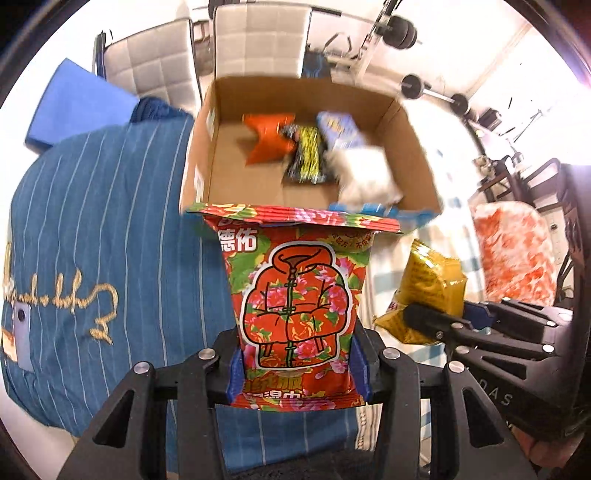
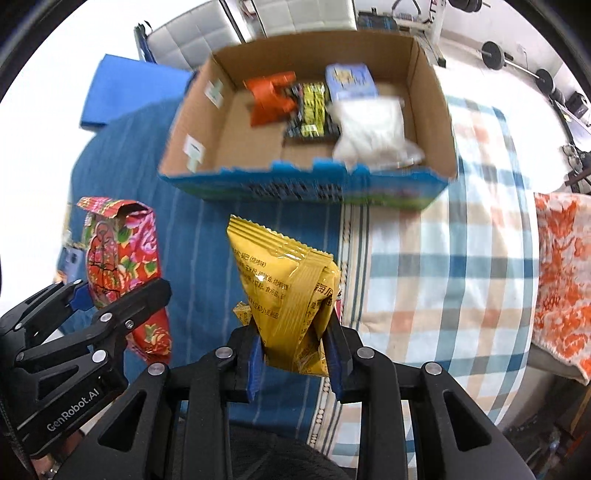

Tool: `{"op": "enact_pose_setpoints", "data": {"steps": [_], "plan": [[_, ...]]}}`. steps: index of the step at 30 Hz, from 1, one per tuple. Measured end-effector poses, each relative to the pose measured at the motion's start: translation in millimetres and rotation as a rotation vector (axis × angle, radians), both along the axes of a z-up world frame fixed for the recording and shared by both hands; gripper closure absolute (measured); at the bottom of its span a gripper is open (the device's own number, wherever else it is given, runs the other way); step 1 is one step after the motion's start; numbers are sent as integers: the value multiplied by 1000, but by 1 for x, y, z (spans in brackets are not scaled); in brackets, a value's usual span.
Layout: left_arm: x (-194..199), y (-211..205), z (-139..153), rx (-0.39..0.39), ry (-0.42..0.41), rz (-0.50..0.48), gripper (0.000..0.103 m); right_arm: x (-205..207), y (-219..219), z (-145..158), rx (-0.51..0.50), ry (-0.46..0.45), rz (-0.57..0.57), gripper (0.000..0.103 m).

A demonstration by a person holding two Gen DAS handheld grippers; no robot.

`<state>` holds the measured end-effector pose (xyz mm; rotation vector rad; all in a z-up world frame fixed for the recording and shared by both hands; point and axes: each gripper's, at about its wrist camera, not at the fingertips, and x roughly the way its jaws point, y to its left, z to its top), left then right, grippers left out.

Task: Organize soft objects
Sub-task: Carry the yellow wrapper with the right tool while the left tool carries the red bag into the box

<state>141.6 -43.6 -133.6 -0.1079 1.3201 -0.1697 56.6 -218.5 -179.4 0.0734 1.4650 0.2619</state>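
Note:
My left gripper [image 1: 297, 363] is shut on a red floral snack packet [image 1: 295, 299] and holds it upright above the bed, just short of an open cardboard box [image 1: 413, 125]. My right gripper [image 2: 293, 350] is shut on a yellow snack packet [image 2: 288, 291], also in front of the box [image 2: 432, 96]. The box holds an orange packet [image 2: 269, 98], a black-and-yellow packet [image 2: 312, 109], a light blue packet [image 2: 351, 79] and a white soft bag [image 2: 369, 127]. Each gripper shows in the other's view: the right one [image 1: 436, 321] with the yellow packet [image 1: 428, 288], the left one [image 2: 110, 306] with the red packet [image 2: 118, 258].
The box rests on a bed with a blue striped cover [image 1: 92, 229] and a checked blanket [image 2: 443, 258]. A blue folded cloth [image 1: 74, 107] lies at far left. An orange-patterned towel [image 2: 561, 273] lies at right. Chairs and barbell weights [image 1: 402, 31] stand behind.

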Motion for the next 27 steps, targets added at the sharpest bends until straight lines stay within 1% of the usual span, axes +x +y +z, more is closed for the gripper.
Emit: {"op": "enact_pose_setpoints", "data": {"steps": [8,12,15,18,21,24,27], "plan": [[51,2,39,-8,-111,-3,60,48,2,48,45,-98,17,73],[81,8,51,0,-149,4,60,73,4,57,58,-122,13,73],[108,11,52,12,-157,7,60,93,6,59,63,-128,15,73],[134,13,44,22,-137,2,60,115,10,57,64,-122,26,73],[160,14,30,43,-108,-9,60,139,17,44,51,-103,47,73],[186,17,8,44,-48,-7,60,157,22,24,52,-62,62,73],[210,21,-24,20,47,1,60,175,28,-6,44,-13,82,73]]}}
